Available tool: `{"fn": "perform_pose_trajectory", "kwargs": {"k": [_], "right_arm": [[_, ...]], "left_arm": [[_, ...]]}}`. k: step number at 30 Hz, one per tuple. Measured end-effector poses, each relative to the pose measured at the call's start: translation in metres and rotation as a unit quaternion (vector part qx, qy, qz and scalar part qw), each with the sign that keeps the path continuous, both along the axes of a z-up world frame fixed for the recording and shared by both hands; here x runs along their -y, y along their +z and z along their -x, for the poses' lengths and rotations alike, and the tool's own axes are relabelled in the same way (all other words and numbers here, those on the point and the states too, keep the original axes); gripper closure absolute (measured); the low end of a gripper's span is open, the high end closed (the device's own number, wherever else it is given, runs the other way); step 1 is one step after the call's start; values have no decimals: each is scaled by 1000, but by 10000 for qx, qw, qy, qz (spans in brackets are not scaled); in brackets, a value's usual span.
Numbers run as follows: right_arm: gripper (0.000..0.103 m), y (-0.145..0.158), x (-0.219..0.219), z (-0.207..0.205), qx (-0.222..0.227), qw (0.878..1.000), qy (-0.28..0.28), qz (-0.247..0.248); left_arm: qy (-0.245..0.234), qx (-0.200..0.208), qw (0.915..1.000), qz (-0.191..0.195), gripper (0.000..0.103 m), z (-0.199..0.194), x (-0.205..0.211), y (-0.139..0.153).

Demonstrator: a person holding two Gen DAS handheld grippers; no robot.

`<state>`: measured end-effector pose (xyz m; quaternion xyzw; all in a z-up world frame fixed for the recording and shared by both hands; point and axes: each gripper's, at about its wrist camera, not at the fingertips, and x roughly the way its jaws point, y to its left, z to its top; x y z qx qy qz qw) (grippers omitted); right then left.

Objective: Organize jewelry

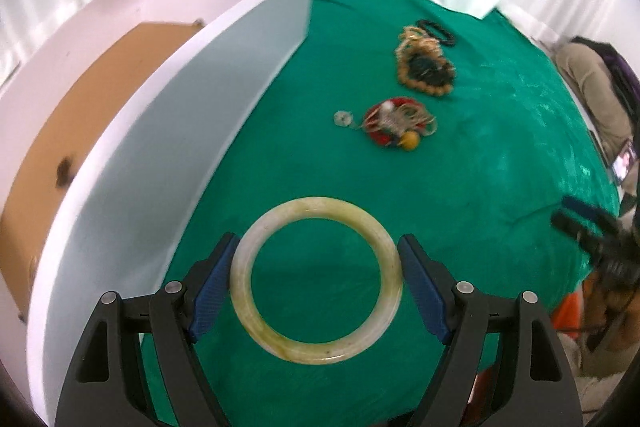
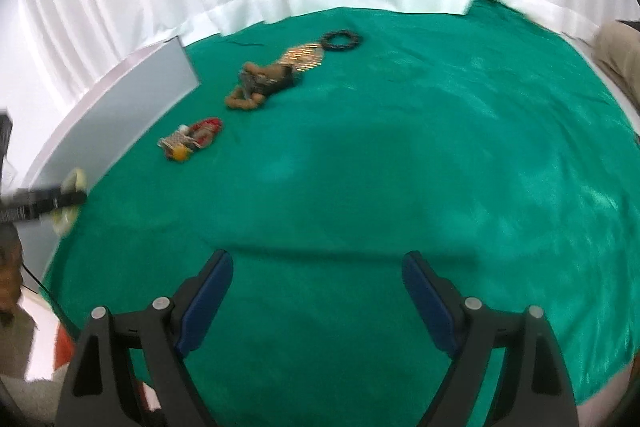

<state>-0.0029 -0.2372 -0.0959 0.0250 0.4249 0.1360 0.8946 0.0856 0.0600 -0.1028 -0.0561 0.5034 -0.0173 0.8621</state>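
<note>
Jaws of the left gripper clasp a pale yellowish bangle by its two sides, lifted over the green desk, with a white box wall just to their left. Ahead lie a red bead heap, a brown bead heap and a black bracelet. Jaws of the right gripper gape with nothing between them.

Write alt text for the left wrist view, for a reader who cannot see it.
The left claw holds a pale yellow-green bangle between its blue pads above a green cloth. A white box with a tan interior stands open on the left. Further back on the cloth lie a red jewelry cluster, a brown bead pile and a black bracelet.
</note>
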Motion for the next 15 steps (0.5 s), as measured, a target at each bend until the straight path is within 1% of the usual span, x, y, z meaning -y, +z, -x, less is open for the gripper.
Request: {"fn": "perform_pose_trajectory", "kwargs": {"k": [1,3,4,5,7,11,13,15], "right_arm": [[17,3,-7,-8,-22,9998,142,-118],[39,9,-30,-30,-82,9979,532,-368],[56,10,-43,-40,-159,9965,702,-418],[59,9,-51,-47,-223,9957,791,-426],[59,12,-79,-64,-240,9929,1056,-495],[59,14,-135,-82,-30,9848,1697,-363],[59,10,-161,-93,95,9821,1881,-4],[59,3,-174,-103,98,9800,1949,387]], "left_arm": [[37,-2,10000,24,22,3,-3,-2],[90,16,9999,64,22,5,-6,-4],[107,41,9999,71,22,7,-7,-4],[111,69,9999,72,22,9,-7,-4],[103,118,9999,71,22,11,-7,-3],[89,162,9997,130,22,14,-8,-3],[82,178,9997,149,22,15,-8,-2],[70,201,9996,173,22,18,-9,-2]]}}
